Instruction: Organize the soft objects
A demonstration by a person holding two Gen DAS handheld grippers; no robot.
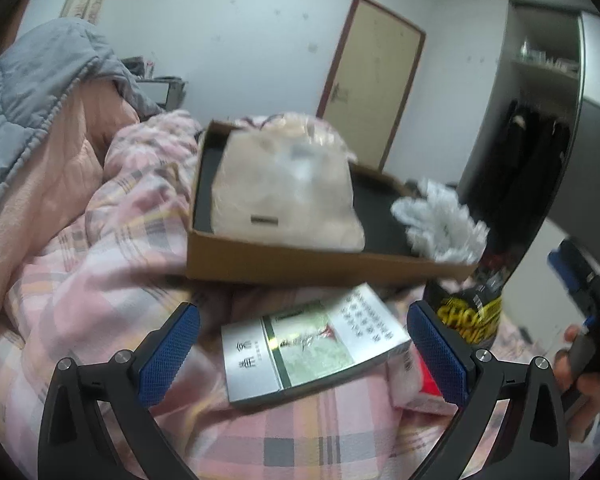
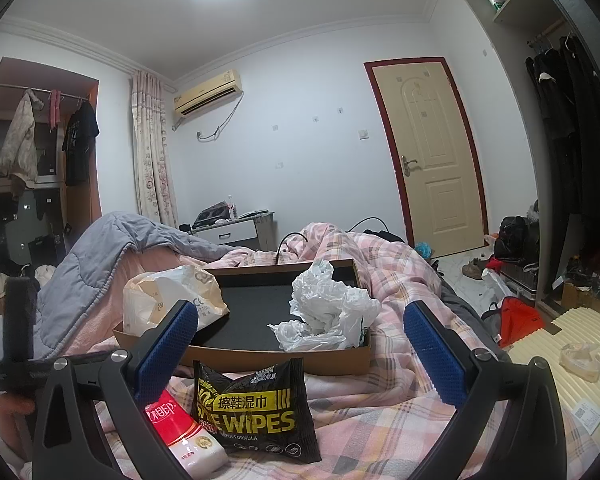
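A shallow cardboard box (image 1: 300,266) (image 2: 276,356) lies on the pink plaid bedding. In it are a beige plastic-wrapped pack (image 1: 288,188) (image 2: 168,296) on the left and a crumpled white plastic bag (image 1: 440,216) (image 2: 332,308) on the right. In front of it lie a silver-green tissue pack (image 1: 312,344), a black shoe-wipes pack (image 2: 256,408) (image 1: 468,312) and a red-white tissue pack (image 2: 180,424) (image 1: 424,380). My left gripper (image 1: 304,344) is open and empty above the silver-green pack. My right gripper (image 2: 300,344) is open and empty above the wipes.
A grey-pink quilt (image 1: 40,92) (image 2: 100,264) is heaped at the left. A door (image 2: 428,152), a wardrobe (image 2: 560,140) with dark clothes and a cream suitcase (image 2: 572,360) stand at the right. The right gripper and hand (image 1: 584,336) show at the left wrist view's edge.
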